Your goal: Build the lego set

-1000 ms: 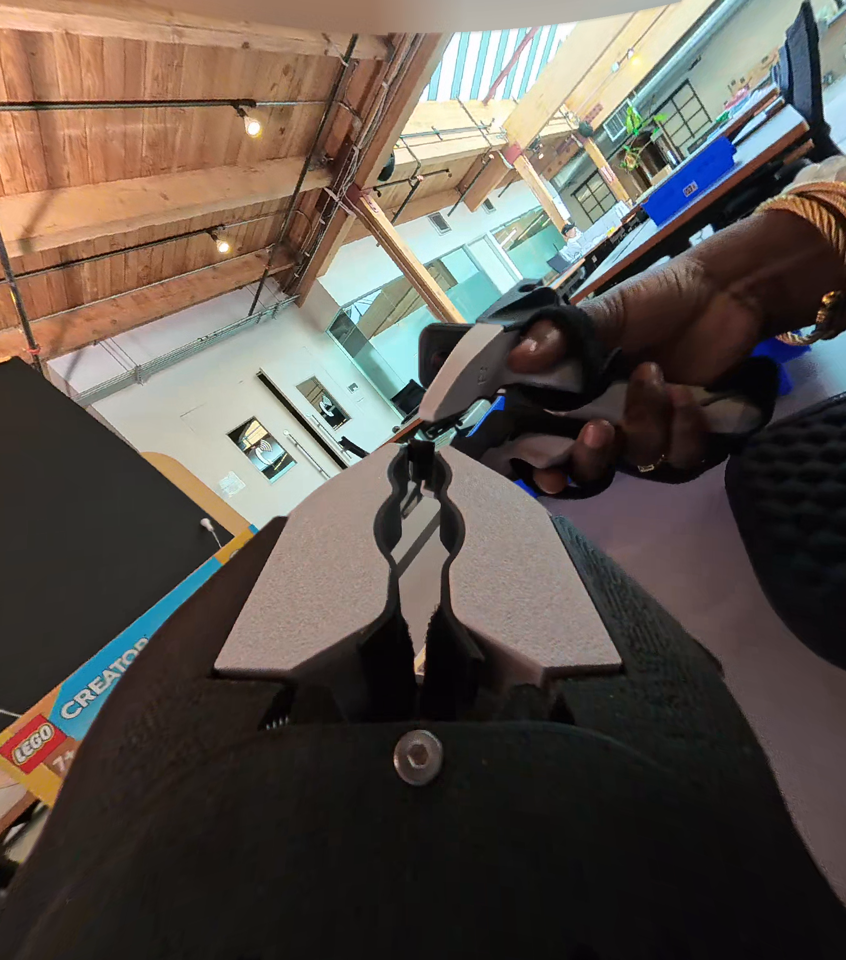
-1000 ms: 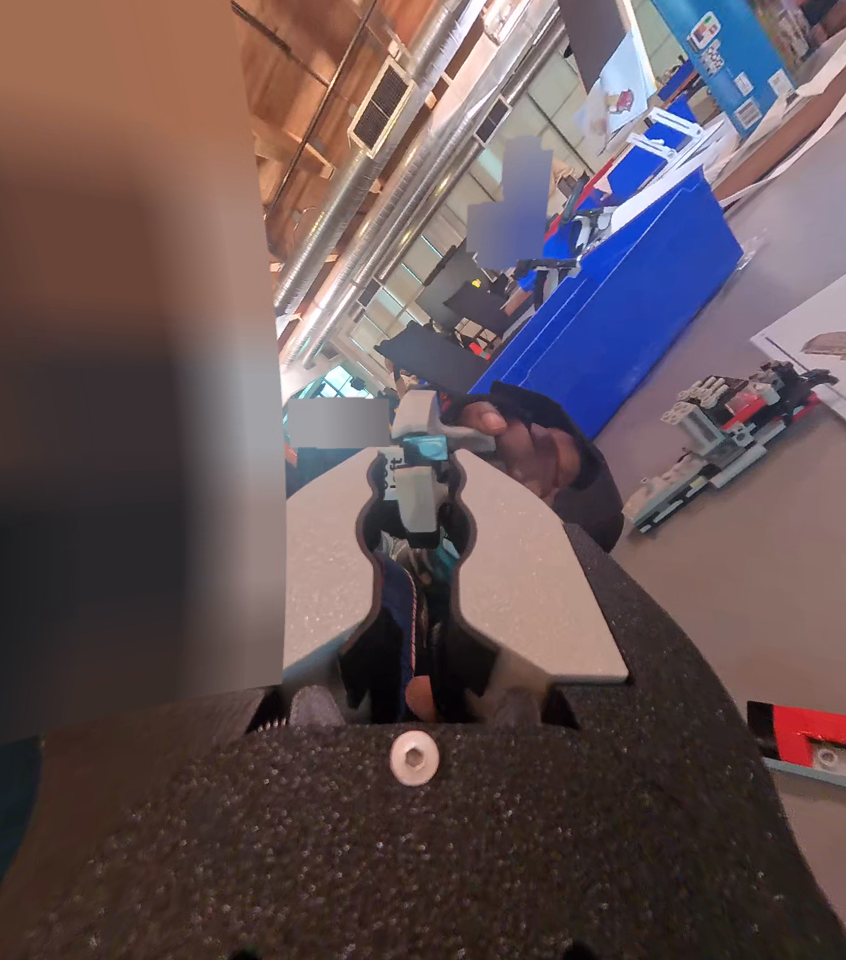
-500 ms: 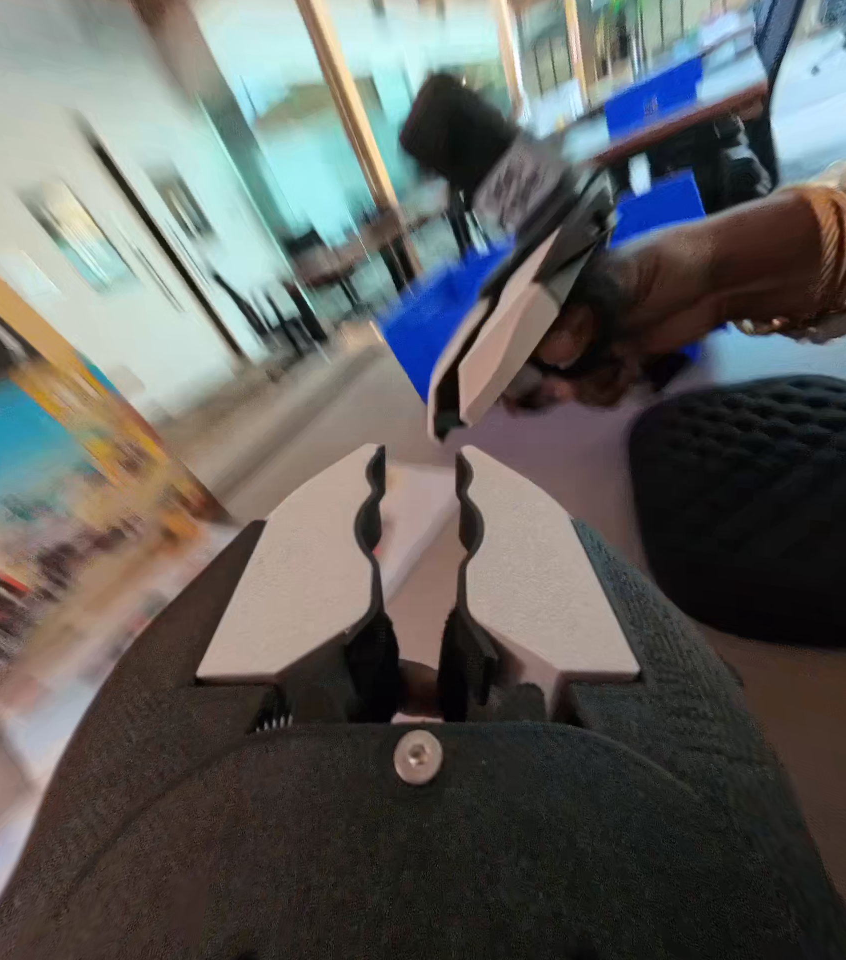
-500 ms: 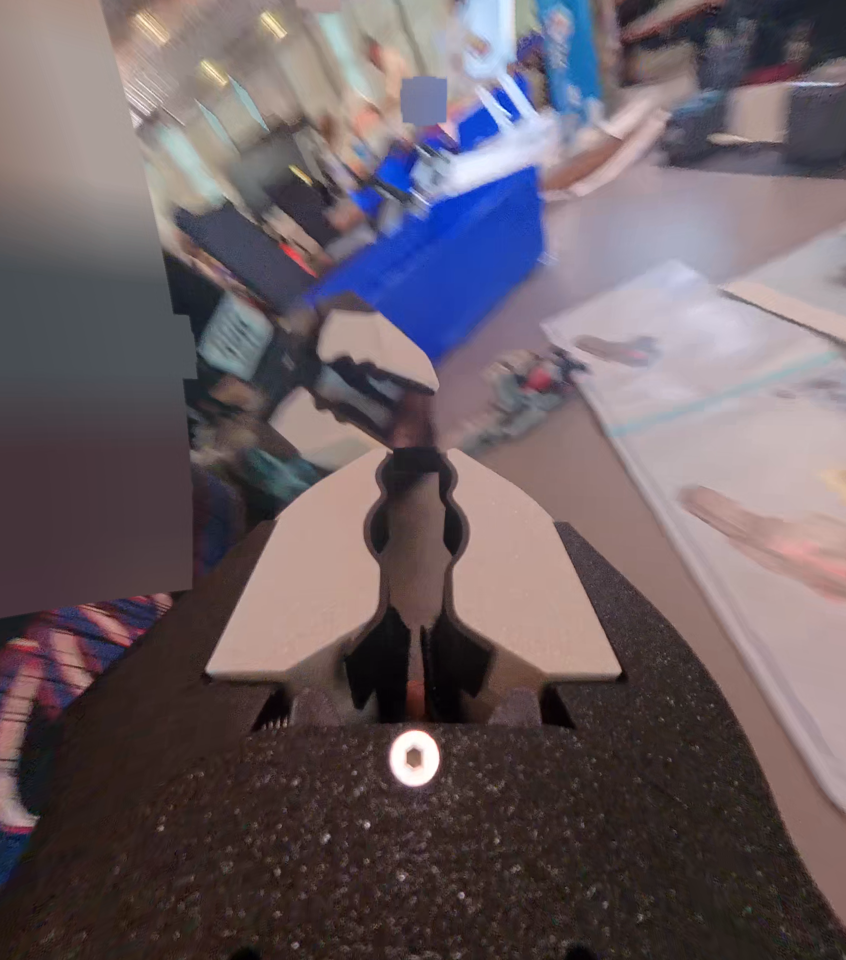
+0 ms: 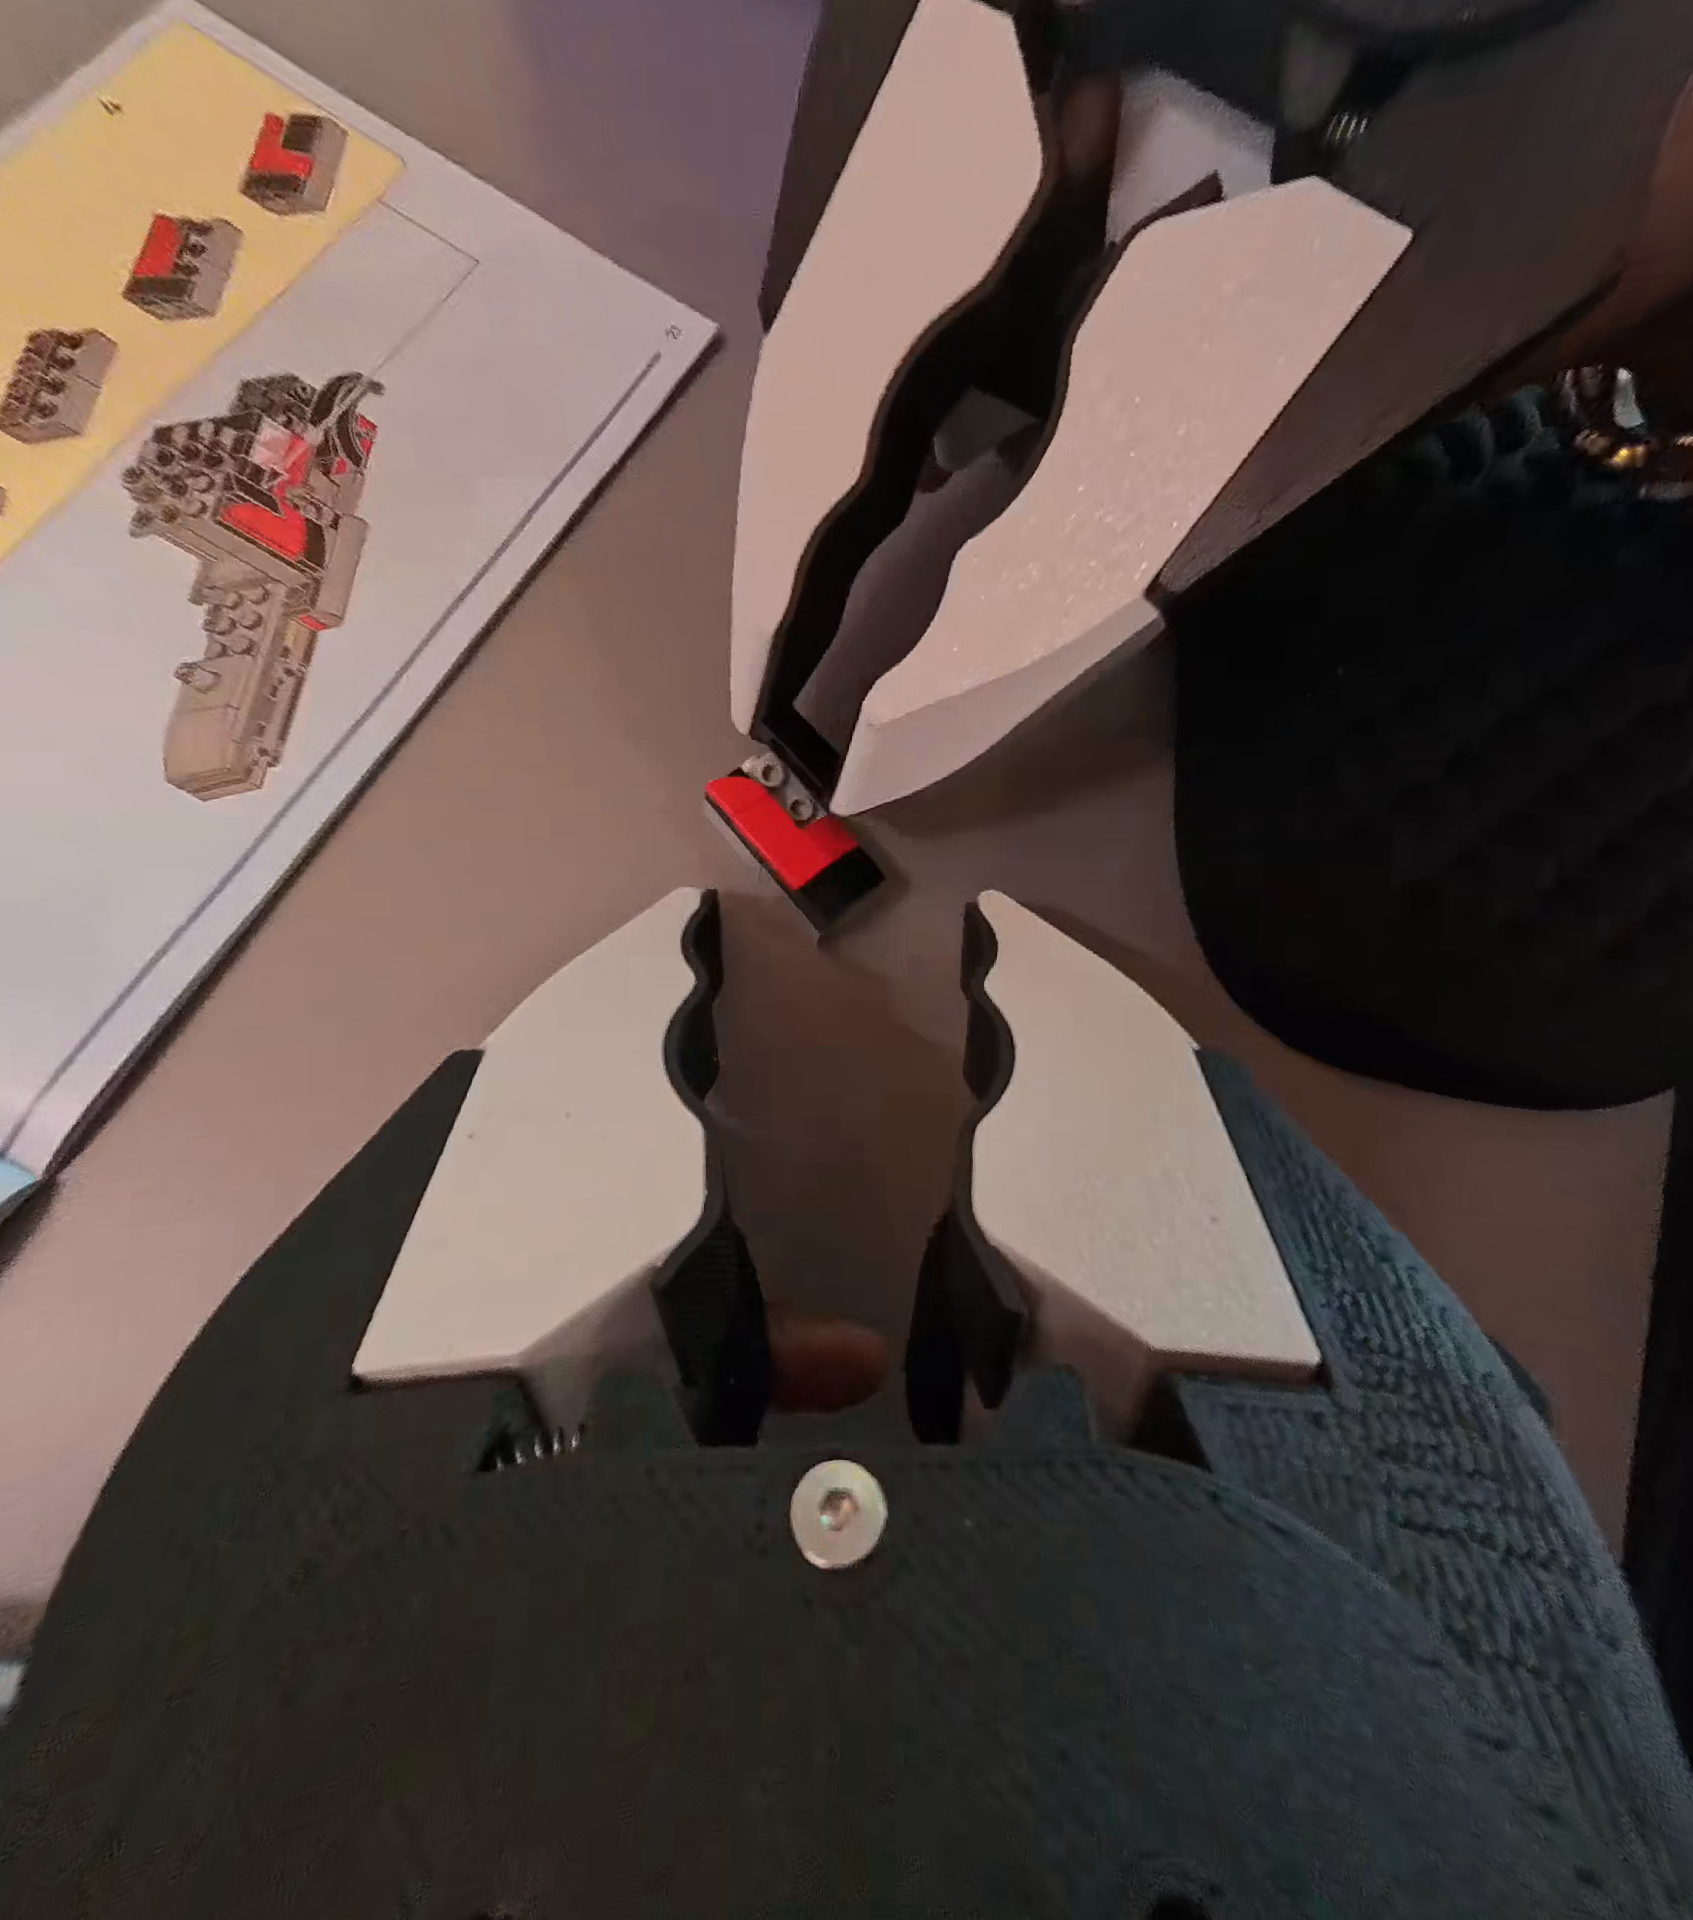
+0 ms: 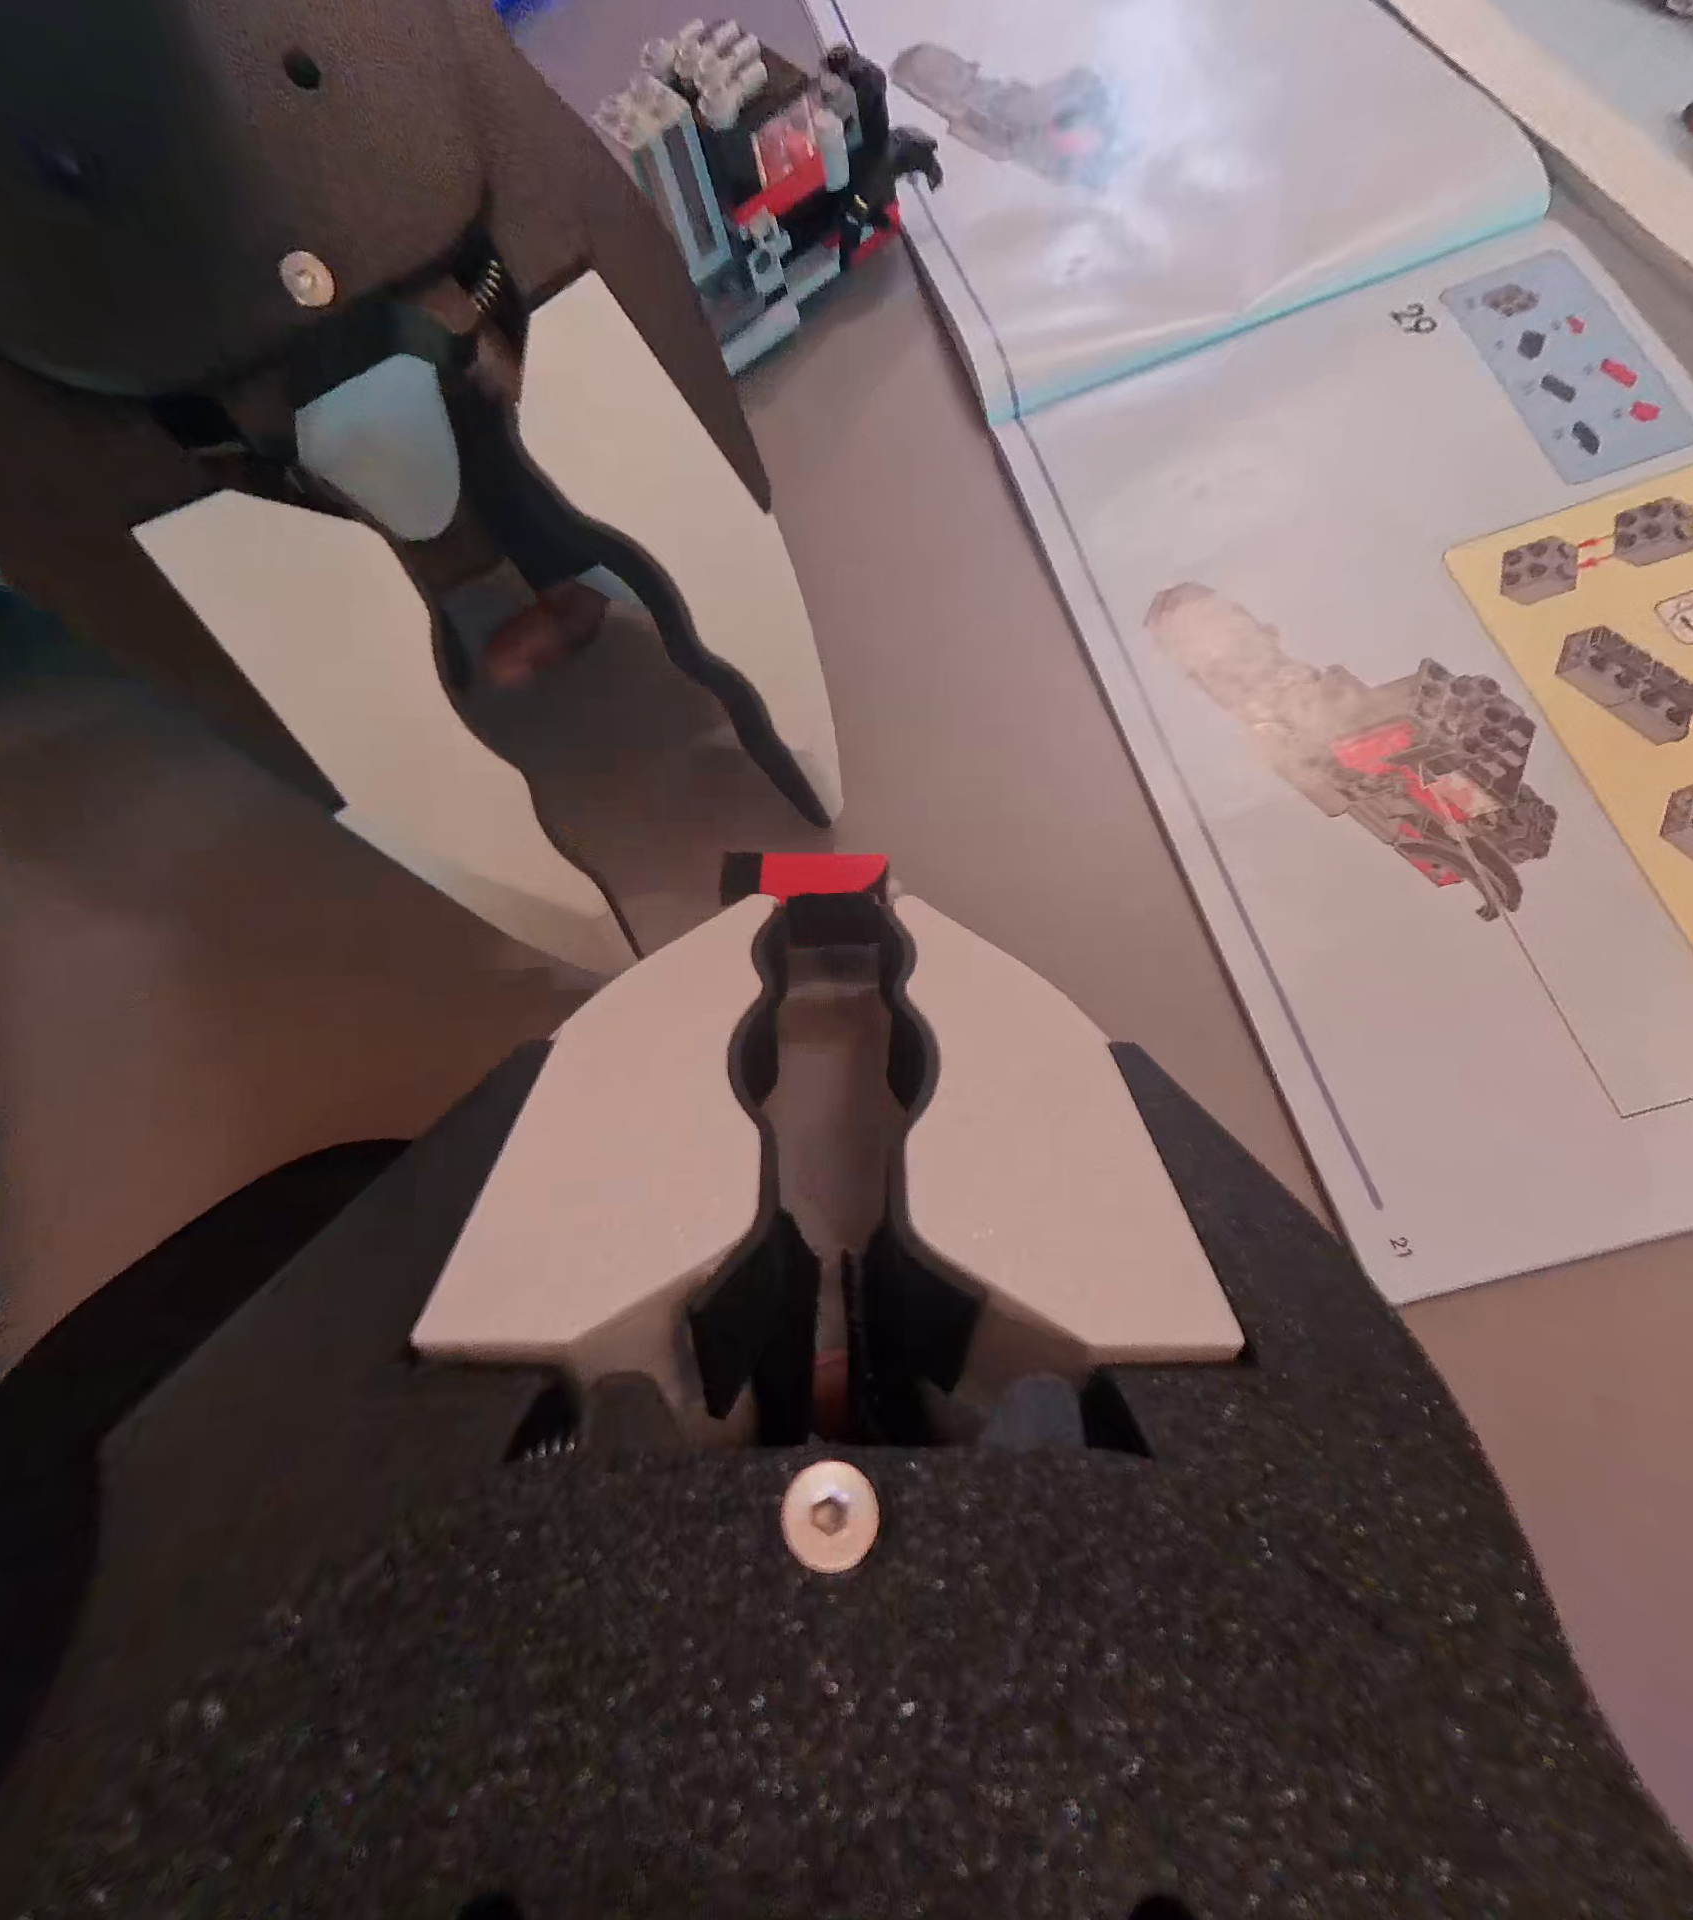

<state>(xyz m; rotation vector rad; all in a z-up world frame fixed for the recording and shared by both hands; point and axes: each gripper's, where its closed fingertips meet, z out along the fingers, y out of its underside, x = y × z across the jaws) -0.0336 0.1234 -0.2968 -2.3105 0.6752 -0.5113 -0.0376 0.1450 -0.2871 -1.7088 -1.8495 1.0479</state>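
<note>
**Both claws drop to the red piece**

On the left of the left wrist view lies the open booklet, flat on the grey worktop. A second ago both claws were up in the air, tips together, with the ceiling and the far room behind them. Now they point down at the worktop. I think the mid-air job is done and a new piece is next.

In the middle sits the piece, small, red and black, with grey studs. It rests on the worktop. The left claw is spread wide and empty, with its tips just short of the piece. The right claw comes from the other side. Its tips are close together at the studded end of the piece. They look pinched on it, but I cannot be sure.

The right wrist view shows the same piece at the tips of the right claw. Only this view shows the half-built model, standing well apart at the top, beside the booklet. Only the left view shows the studs and a dark mesh shape on the right.
</note>
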